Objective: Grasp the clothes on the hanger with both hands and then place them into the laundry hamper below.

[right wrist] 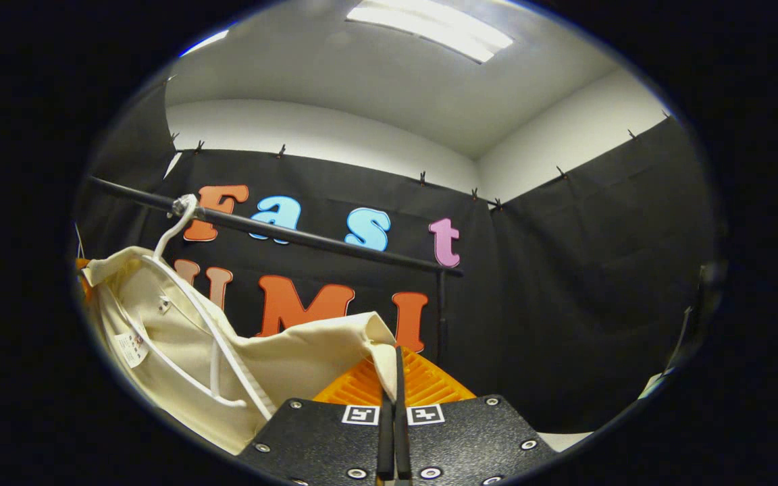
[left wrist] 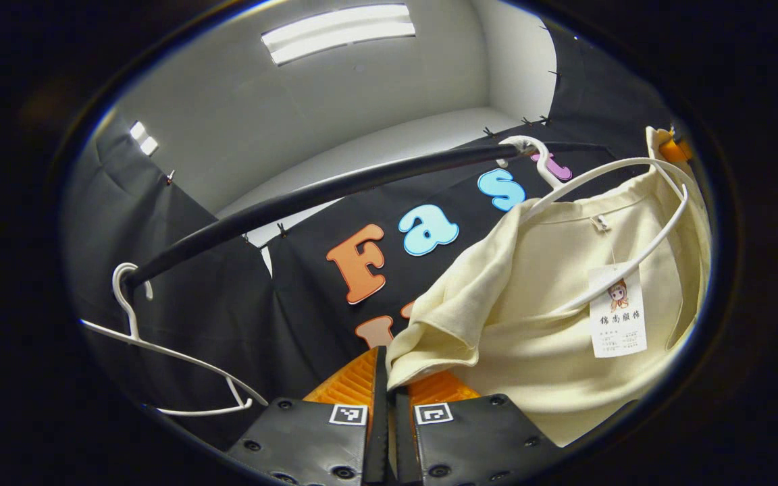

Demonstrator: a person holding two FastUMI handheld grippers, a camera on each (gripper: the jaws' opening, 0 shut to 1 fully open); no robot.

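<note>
A: What is nearest in the left gripper view?

B: The left hand-held gripper (left wrist: 389, 378), its two fingers drawn together on a folded edge of the cream-coloured woven fabric garment (left wrist: 537, 317). The cloth sits pinched between them, so it is clenched on the garment.

A: And the right one?

B: In the right gripper view the right hand-held gripper (right wrist: 394, 385) has its fingers pressed nearly flat together, with a corner of the same cream garment (right wrist: 294, 364) caught in the seam between them. It too is grasping the cloth.

A: Where is the garment, and how does it lie?

B: It hangs on a thin white plastic hanger (left wrist: 632, 223) whose hook sits over the black horizontal metal rail (left wrist: 335, 189). Its long axis runs sideways between the two grippers, roughly along the rail, neck opening turned upward toward the hook. A white paper tag (left wrist: 618, 310) dangles inside the neck.

A: Anything farther along?

B: A second white hanger, bare (left wrist: 159, 351), hooked on the rail's far end in the left gripper view. Behind that, the black cloth wall (right wrist: 598, 283), then white walls and a ceiling light panel (left wrist: 338, 30).
</note>
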